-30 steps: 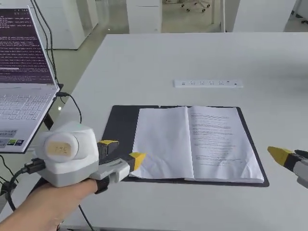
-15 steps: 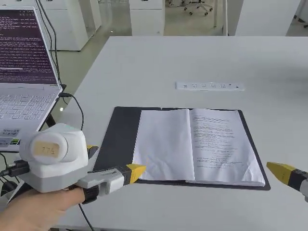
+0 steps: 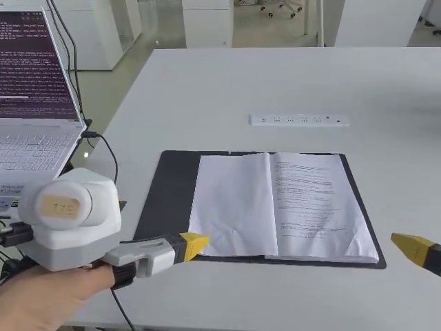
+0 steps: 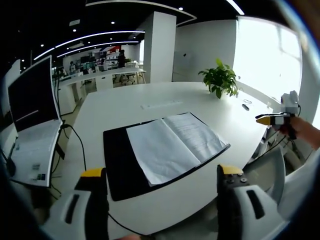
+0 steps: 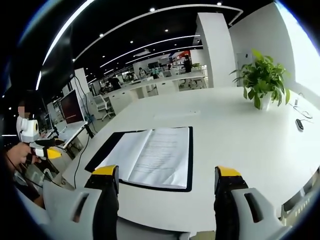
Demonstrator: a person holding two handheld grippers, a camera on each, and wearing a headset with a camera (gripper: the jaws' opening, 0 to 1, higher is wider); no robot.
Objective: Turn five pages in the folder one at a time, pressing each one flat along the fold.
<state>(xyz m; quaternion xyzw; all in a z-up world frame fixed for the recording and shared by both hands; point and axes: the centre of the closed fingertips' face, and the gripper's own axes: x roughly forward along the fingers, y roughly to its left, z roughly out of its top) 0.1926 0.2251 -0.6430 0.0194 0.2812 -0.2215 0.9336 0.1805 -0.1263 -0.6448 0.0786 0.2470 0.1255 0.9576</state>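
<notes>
Left gripper view looks along the left gripper (image 4: pixel 161 175), whose yellow-tipped jaws stand wide apart and hold nothing. The right gripper (image 5: pixel 167 172) is likewise spread and empty. Ahead of both, the black folder (image 3: pixel 172 186) lies open and flat on the white table (image 3: pixel 207 89), with bare tabletop between it and each gripper. In the head view one yellow tip of the left gripper sits by the folder's near left corner, and the right gripper's tip is off the near right corner.

The folder's left page (image 3: pixel 231 203) is blank and slightly wrinkled; its right page (image 3: pixel 310 200) carries printed lines too small to read. Beyond the folder lies a white power strip (image 3: pixel 298 120). To the left an open laptop (image 3: pixel 34 103) shows illegible text on a purple screen, a black cable (image 3: pixel 107 148) trailing beside it. A potted plant (image 4: pixel 220 80) stands at the table's far end.
</notes>
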